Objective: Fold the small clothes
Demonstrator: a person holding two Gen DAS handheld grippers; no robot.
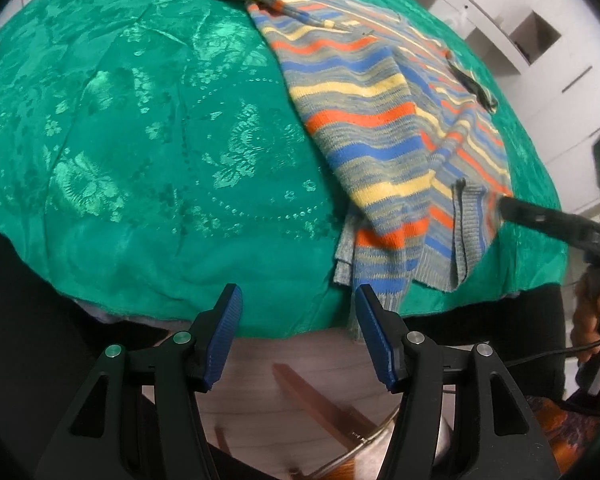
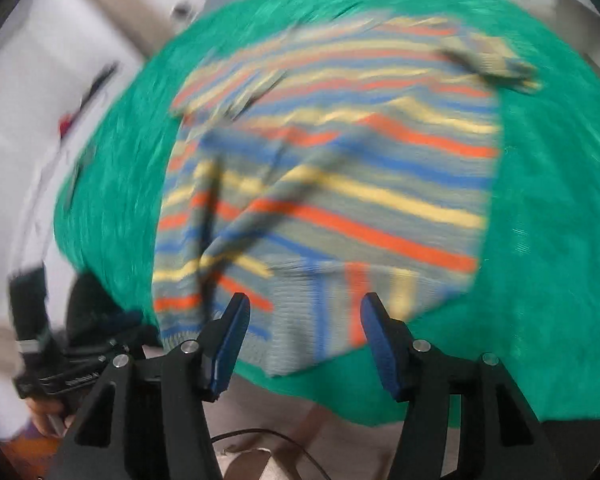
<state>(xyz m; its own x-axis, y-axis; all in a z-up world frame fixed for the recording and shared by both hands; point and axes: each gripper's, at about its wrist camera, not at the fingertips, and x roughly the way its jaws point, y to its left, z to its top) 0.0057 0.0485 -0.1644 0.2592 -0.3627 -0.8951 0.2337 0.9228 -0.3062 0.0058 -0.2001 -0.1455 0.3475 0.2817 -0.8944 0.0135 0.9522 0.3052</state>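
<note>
Left wrist: both claws spread; striped sweater [image 1: 380, 120] on green cloth [image 1: 140, 140] (white shelving [image 1: 520, 32] behind).

In the left wrist view, the green floral-patterned tablecloth [image 1: 140, 140] lies bare from nine to twelve o'clock, giving open room for a gripper to pass. The striped knitted sweater in grey, blue, orange and yellow [image 1: 380, 120] fills the stretch from twelve to four o'clock, its ribbed hem hanging over the near edge. The black right gripper [image 1: 504, 204] reaches in at three o'clock, its tip at the hem.
</note>
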